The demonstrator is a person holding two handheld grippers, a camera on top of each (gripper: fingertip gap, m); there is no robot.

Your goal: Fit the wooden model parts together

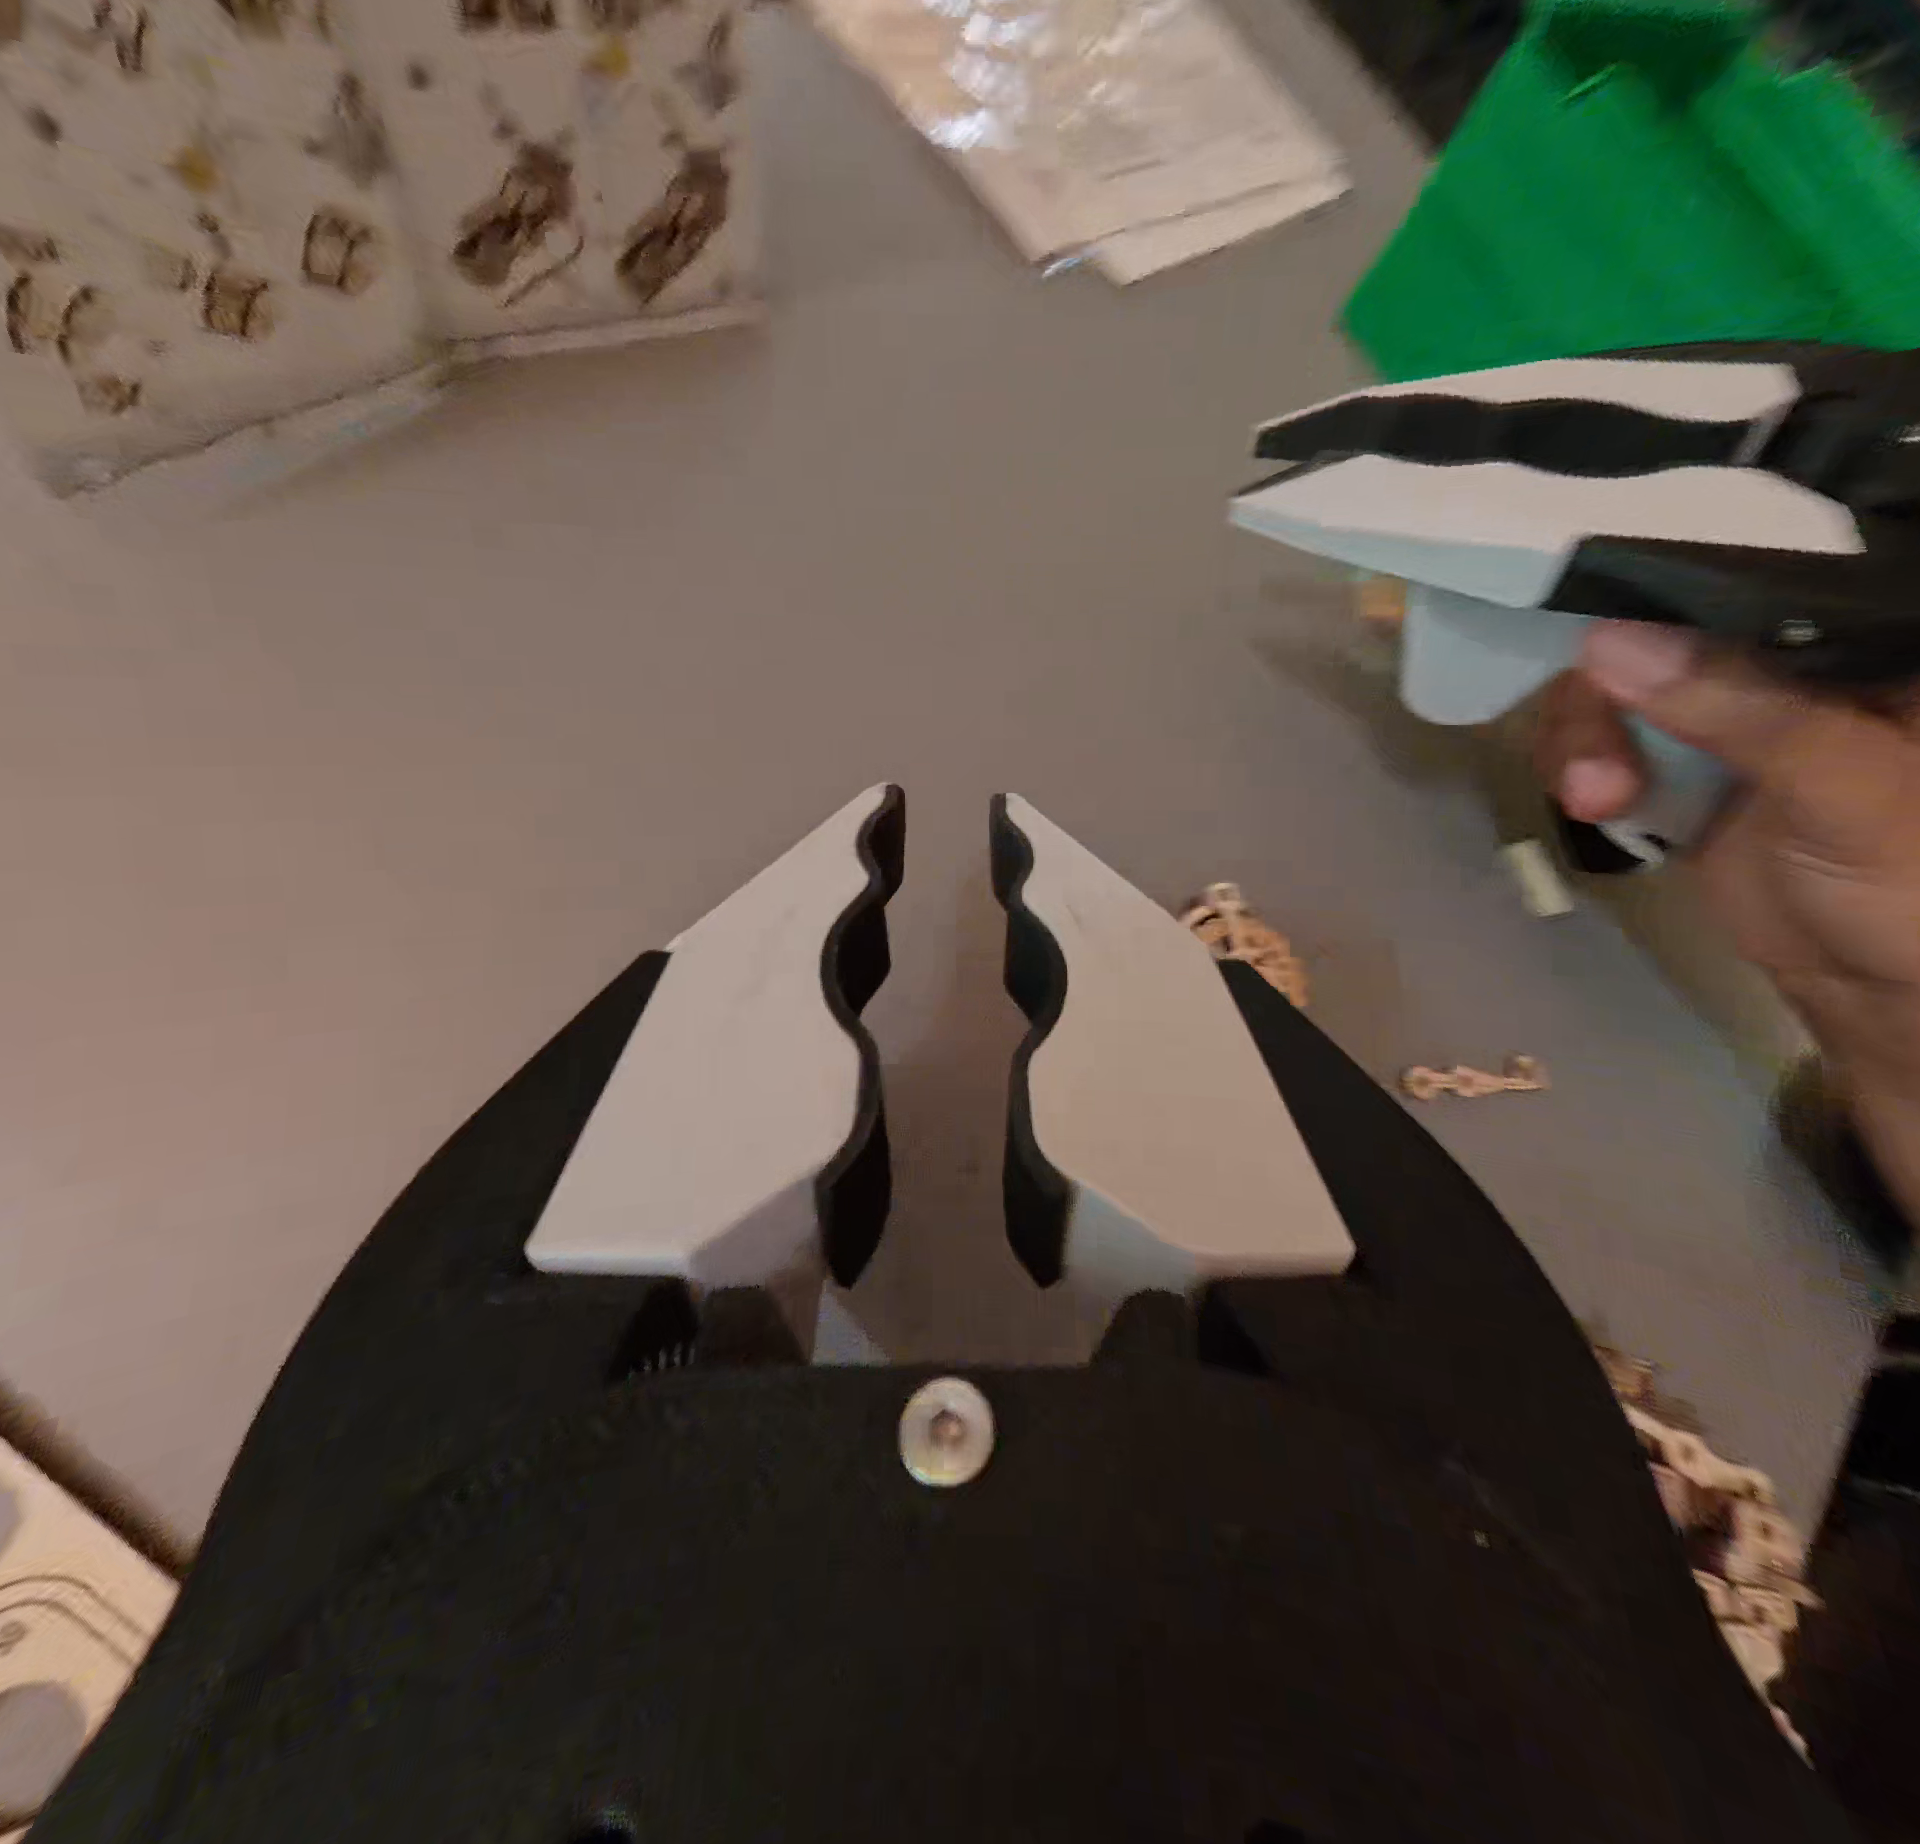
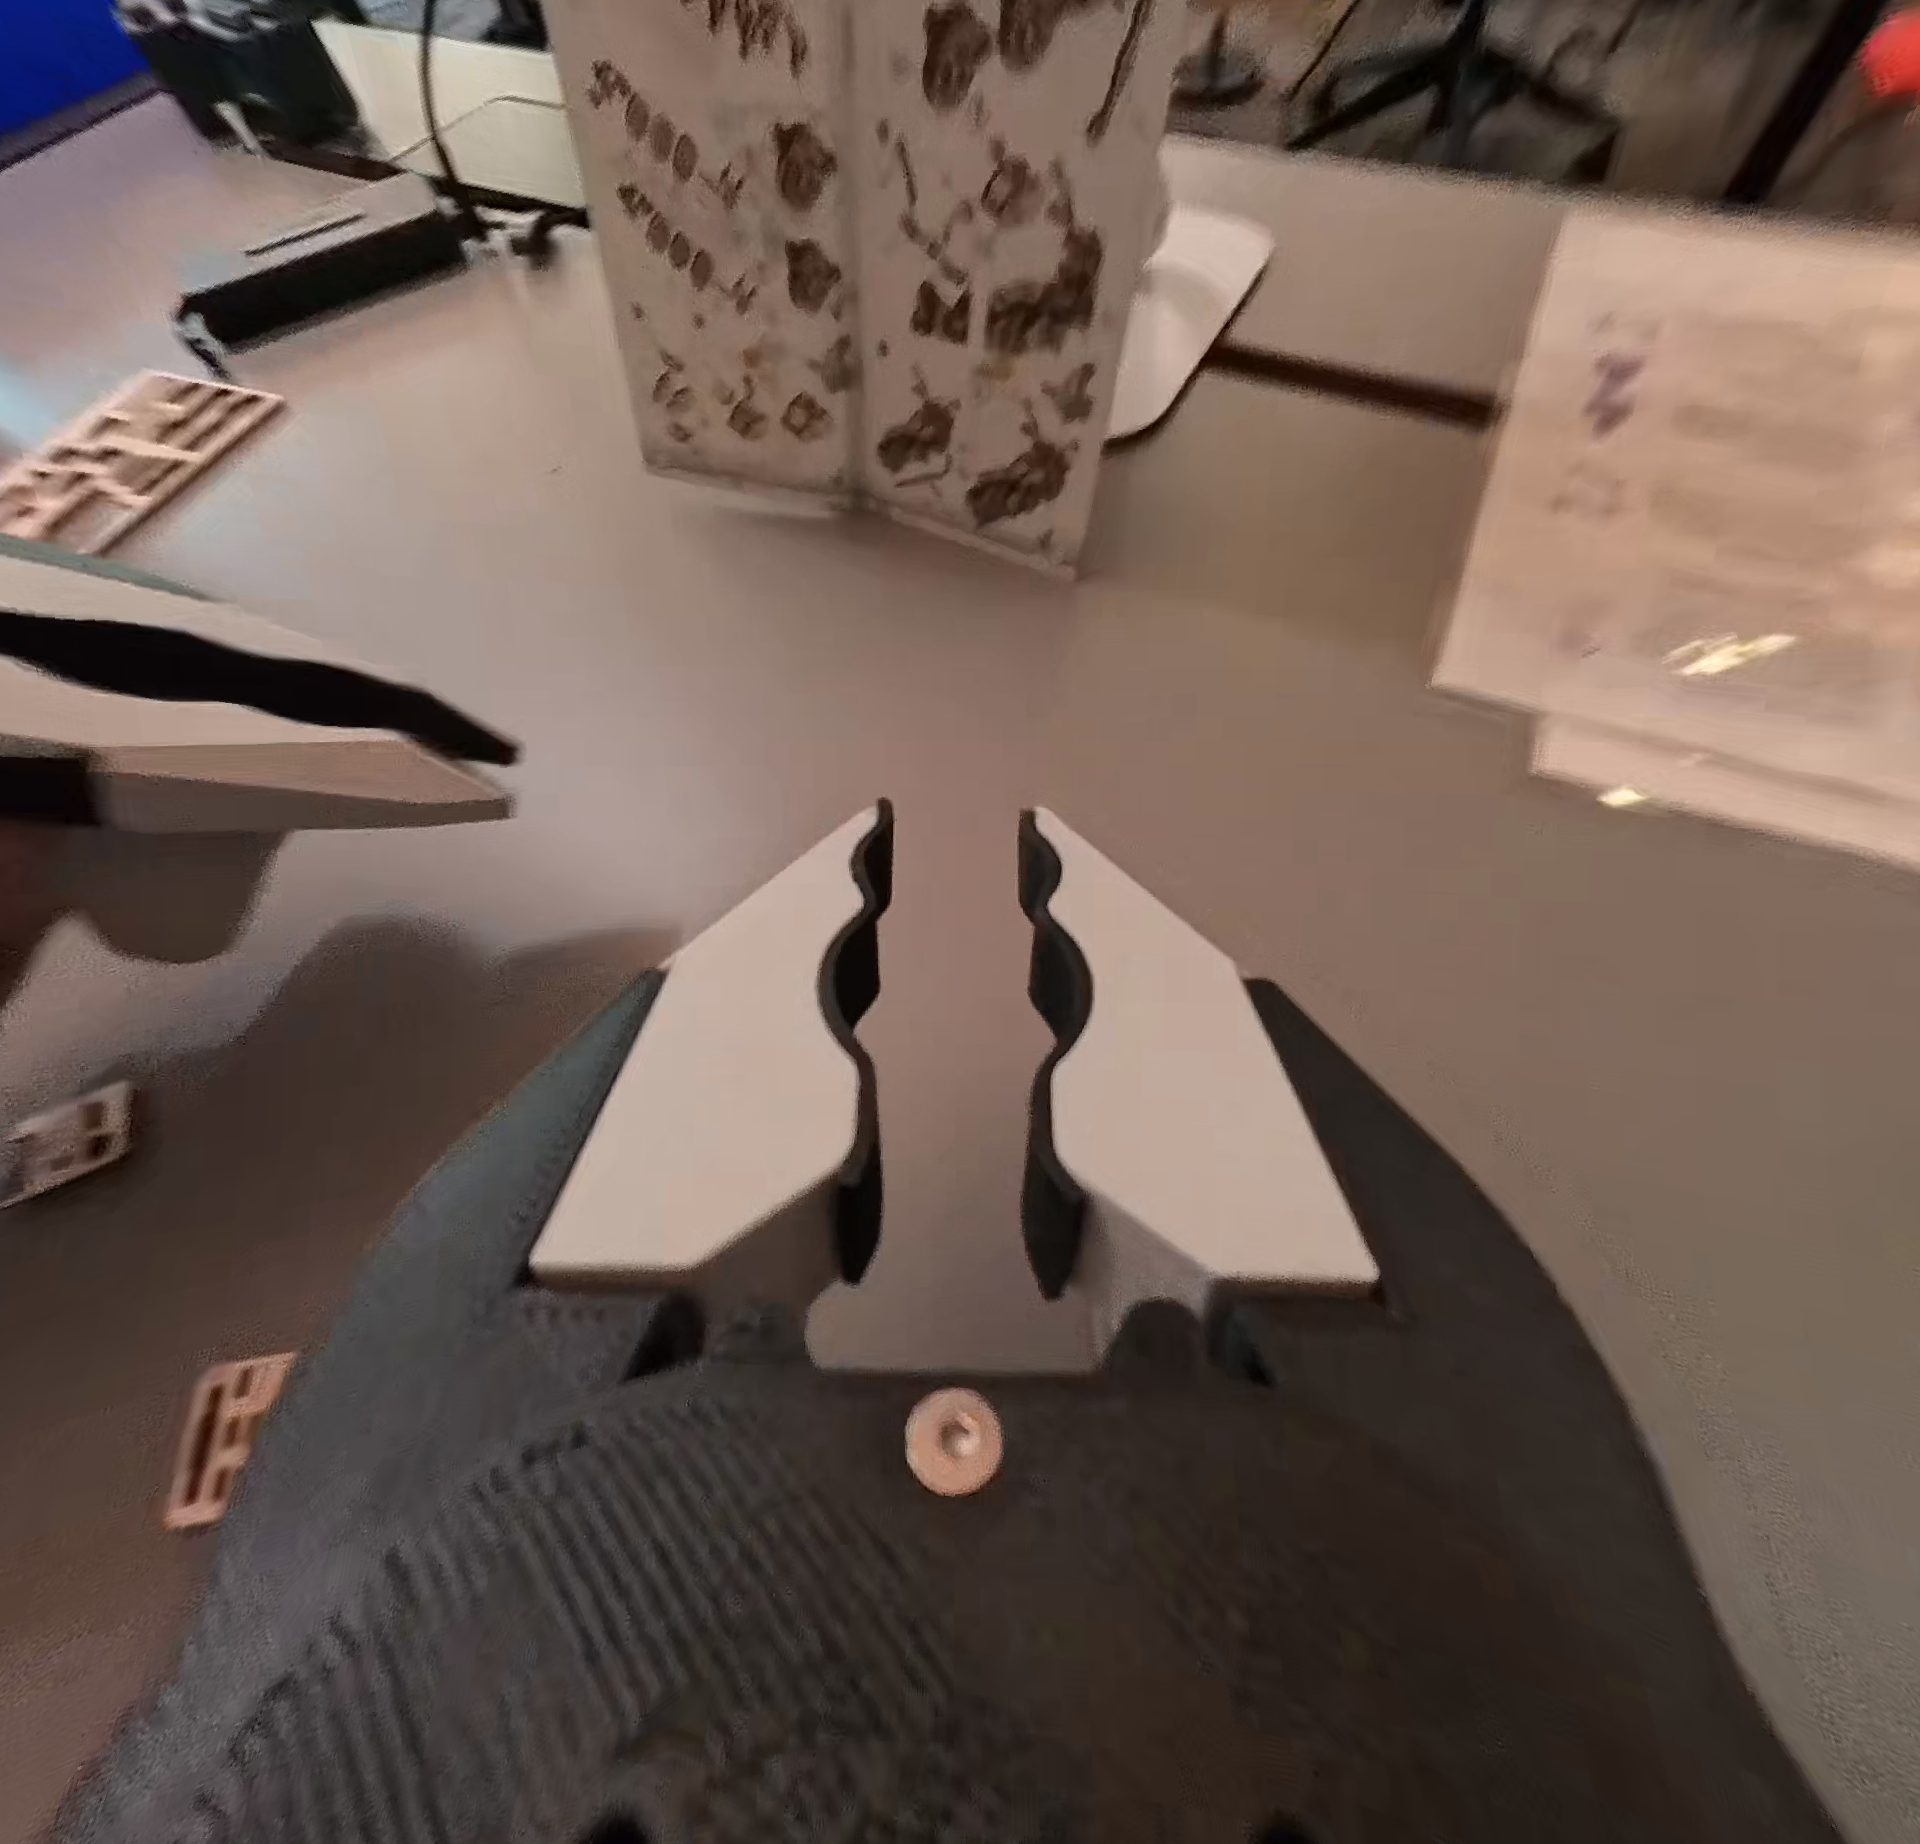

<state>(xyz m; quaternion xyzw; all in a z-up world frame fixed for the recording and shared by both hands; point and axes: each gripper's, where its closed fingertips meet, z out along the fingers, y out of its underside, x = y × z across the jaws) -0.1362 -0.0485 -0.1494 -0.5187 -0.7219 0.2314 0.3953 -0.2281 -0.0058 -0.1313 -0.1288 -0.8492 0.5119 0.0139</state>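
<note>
Left wrist view: left gripper (image 1: pixel 945 797) jaws narrowly parted, empty.

1. Both views are evenly lit by soft, warm indoor light, neither dim nor harsh.
2. Motion blur smears the open booklet (image 1: pixel 374 184) and the green block (image 1: pixel 1662 184).
3. Glare whitens the shiny plastic bag (image 1: pixel 1049 69).
4. A soft shadow (image 2: pixel 436 973) lies on the grey table (image 2: pixel 1351 963).
5. Wide-angle bending curves the edges; the background clutter is unfocused.
</note>
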